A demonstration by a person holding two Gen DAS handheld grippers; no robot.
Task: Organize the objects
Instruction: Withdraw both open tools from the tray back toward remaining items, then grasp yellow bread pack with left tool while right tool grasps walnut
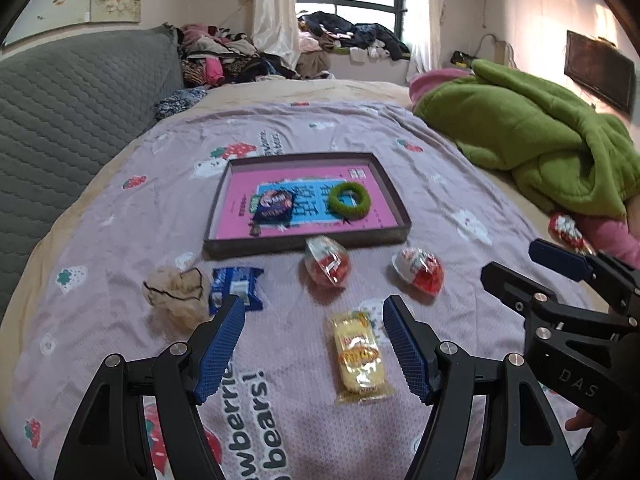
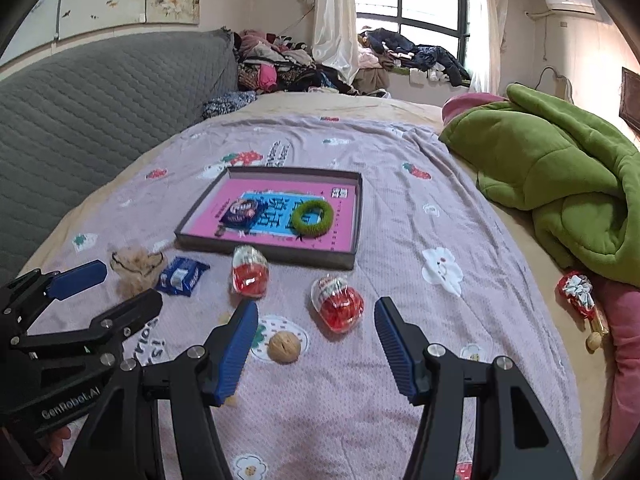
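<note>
Both grippers hover wide open, empty: left gripper (image 1: 314, 344) over the yellow snack (image 1: 360, 354), right gripper (image 2: 316, 346) near the walnut (image 2: 283, 347). Next: close, carry to tray (image 1: 394, 236).

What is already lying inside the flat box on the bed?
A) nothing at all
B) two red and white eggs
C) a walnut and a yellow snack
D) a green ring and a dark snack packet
D: the green ring and the dark snack packet lie on the pink floor of the box, while the other treats sit on the sheet outside it.
</note>
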